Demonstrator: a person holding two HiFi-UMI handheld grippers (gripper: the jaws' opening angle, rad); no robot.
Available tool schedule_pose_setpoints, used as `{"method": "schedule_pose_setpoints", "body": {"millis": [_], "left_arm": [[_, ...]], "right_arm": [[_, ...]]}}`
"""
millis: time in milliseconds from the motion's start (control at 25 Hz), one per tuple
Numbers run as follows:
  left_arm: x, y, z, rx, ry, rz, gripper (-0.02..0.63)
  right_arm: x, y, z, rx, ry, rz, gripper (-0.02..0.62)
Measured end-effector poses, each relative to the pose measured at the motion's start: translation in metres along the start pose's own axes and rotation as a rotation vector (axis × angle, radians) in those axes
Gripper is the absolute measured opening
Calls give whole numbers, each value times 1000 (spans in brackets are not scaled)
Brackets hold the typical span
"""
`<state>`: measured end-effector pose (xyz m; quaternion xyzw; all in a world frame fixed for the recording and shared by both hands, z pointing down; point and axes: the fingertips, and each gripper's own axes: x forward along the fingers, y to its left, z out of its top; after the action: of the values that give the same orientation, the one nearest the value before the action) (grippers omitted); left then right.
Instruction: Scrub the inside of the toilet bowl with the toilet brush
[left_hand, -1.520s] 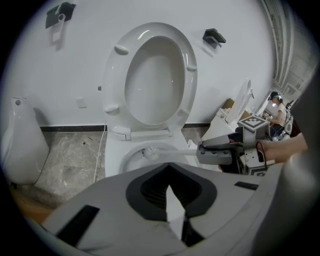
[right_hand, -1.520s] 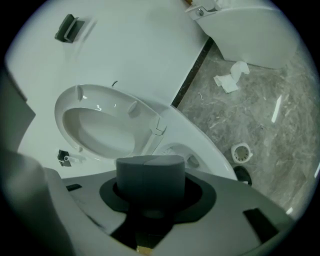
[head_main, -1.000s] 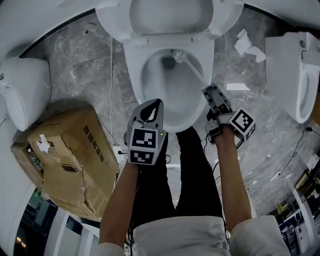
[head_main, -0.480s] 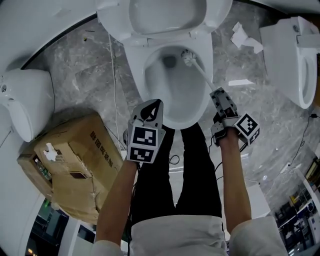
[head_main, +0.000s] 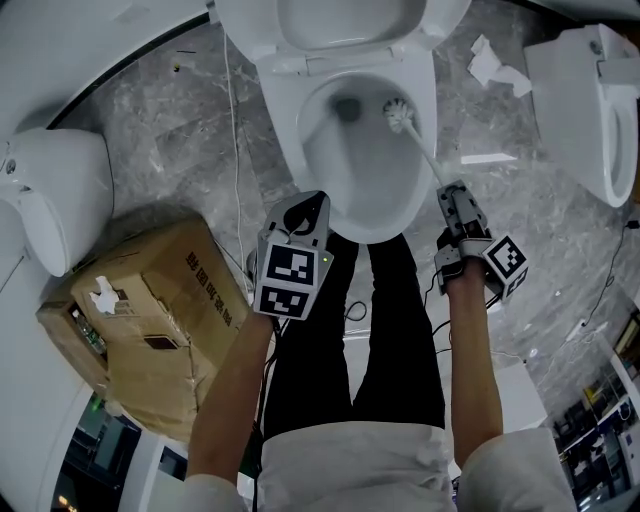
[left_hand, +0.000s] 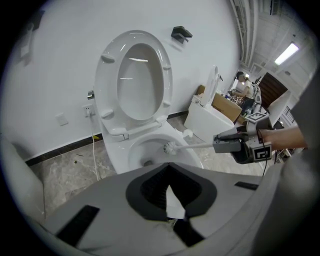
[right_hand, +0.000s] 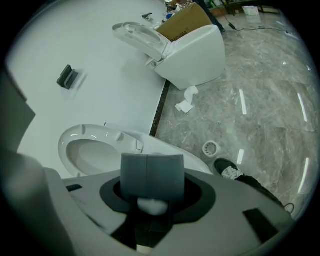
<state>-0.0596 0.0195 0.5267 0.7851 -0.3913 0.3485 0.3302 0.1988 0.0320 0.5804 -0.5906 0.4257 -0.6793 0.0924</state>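
Observation:
The white toilet bowl (head_main: 355, 185) stands open at the top centre of the head view, its seat and lid raised. A white toilet brush has its head (head_main: 402, 113) against the bowl's right inner wall, beside the drain hole. Its thin handle (head_main: 428, 155) runs back over the rim to my right gripper (head_main: 455, 195), which is shut on it. In the left gripper view the brush head (left_hand: 170, 147) and the right gripper (left_hand: 231, 144) show over the bowl (left_hand: 145, 150). My left gripper (head_main: 308, 208) hangs at the bowl's front-left rim, jaws together, gripping nothing I can make out.
A battered cardboard box (head_main: 150, 320) lies on the floor at lower left. Another toilet (head_main: 590, 110) stands at the right and a white fixture (head_main: 55, 190) at the left. Crumpled paper (head_main: 495, 65) and a thin cable (head_main: 238, 150) lie on the marble floor. The person's black-trousered legs (head_main: 390, 330) stand before the bowl.
The brush head has slid from beside the drain hole to the bowl's right wall. My right gripper moved right and back with the handle; the left gripper shifted slightly.

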Motion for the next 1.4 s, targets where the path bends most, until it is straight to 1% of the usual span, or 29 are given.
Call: {"method": "schedule_pose_setpoints", "body": {"millis": [120,280,360,520,720,920,1000,1080,1200,1280,1400], "left_arm": [[-5,3,-5,-4,2,9,25],[-9,2,-7,-14,-3,18,25],[-11,-1,-8,-22,-10,18,25],[-11,-7,-11,-37,-20,16,25],[-10,-19,-14,-47,-23,3,25],[-11,-19,-17,-30,-21,-10,25],[-11,-14,-20,-28,-19,-6,25],[-12,-11,-21,-32,-19,-1,25],[-15,-6,-21,-39,-25,6,25],[-18,-3,-22,-39,-28,10,25],[-21,2,-25,-44,-26,19,25]], "right_arm": [[-7,-4,-2,16,-7,5,187],[-21,-8,-4,34,-10,-12,187],[-31,-11,-5,35,-10,-26,187],[-46,-16,-8,35,-14,-28,186],[-49,-22,-8,59,-13,-31,179],[-48,-25,-15,30,-13,-86,179],[-50,-33,-20,35,-10,-133,179],[-58,-45,-25,67,-5,-181,179],[-76,-63,-32,147,-5,-223,179],[-87,-70,-38,145,-5,-259,179],[-96,-77,-44,163,-18,-275,179]]}}
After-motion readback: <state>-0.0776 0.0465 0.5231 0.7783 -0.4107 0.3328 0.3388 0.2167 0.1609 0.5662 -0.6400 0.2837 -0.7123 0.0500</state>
